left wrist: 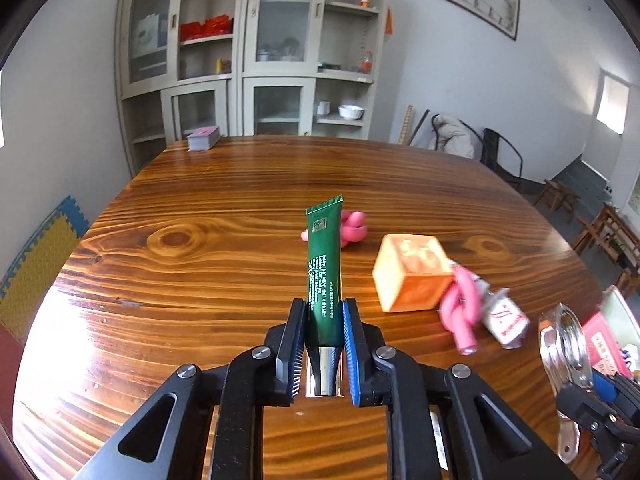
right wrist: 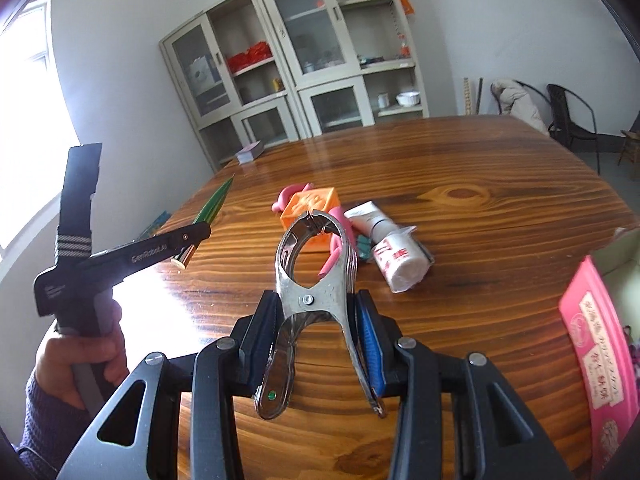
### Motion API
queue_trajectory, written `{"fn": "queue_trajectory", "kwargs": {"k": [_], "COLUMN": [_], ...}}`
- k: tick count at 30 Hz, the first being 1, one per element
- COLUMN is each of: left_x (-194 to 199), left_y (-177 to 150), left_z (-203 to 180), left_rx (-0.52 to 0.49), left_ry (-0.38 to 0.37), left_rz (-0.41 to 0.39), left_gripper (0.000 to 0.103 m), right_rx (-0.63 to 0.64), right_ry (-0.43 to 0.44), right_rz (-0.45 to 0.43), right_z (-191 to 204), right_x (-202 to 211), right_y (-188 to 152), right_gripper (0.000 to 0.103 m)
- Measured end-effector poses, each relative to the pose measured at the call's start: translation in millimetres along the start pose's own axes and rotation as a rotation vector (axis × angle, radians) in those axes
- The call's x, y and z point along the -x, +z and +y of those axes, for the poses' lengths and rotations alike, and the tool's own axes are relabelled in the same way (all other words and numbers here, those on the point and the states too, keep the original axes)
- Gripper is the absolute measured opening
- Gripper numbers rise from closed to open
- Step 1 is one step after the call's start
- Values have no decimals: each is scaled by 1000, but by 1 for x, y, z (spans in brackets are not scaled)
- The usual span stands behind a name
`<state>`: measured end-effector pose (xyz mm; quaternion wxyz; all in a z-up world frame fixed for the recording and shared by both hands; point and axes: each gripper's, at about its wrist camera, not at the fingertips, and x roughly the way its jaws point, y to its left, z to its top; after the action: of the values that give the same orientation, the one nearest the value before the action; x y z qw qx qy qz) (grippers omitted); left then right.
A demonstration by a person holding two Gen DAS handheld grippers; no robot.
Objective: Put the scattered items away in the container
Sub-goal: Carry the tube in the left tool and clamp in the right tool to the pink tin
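My left gripper (left wrist: 323, 320) is shut on a green tube (left wrist: 323, 264), held above the table with its silver cap toward the camera. In the right wrist view the left gripper (right wrist: 192, 240) shows at the left, the green tube (right wrist: 214, 204) sticking out past it. My right gripper (right wrist: 316, 312) is shut on the handles of a metal spring clamp (right wrist: 312, 264), lifted off the table. On the wood lie an orange cube (left wrist: 412, 278), a pink knotted cord (left wrist: 460, 312), a white roll (right wrist: 402, 264) and a white tube (right wrist: 372, 218). The pale container (left wrist: 624, 312) sits at the right edge.
A pink box (right wrist: 596, 340) leans in the container at the right. A second pink knot (left wrist: 353, 232) lies behind the tube. A purple stack (left wrist: 204, 138) rests at the table's far left corner. A person's hand (right wrist: 80, 356) holds the left gripper's handle. Cabinets stand behind the table.
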<state>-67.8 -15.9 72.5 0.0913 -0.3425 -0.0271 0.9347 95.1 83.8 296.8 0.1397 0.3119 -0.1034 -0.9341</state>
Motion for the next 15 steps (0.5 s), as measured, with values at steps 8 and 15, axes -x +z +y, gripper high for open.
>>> {"fn": "queue_trajectory", "kwargs": {"k": [8, 15], "left_x": [25, 37], "left_y": [-3, -1], "left_z": [-58, -126], "left_rx": [-53, -143], "left_ry": [-133, -253], "left_rz": [-33, -40], "left_gripper": [19, 19], "right_rx": [-73, -133], "right_ry": [-112, -269], "right_rz": [-93, -198], "right_z": [-42, -96], "right_x": [66, 144], "right_y": [-6, -11], "right_gripper": [43, 43]}}
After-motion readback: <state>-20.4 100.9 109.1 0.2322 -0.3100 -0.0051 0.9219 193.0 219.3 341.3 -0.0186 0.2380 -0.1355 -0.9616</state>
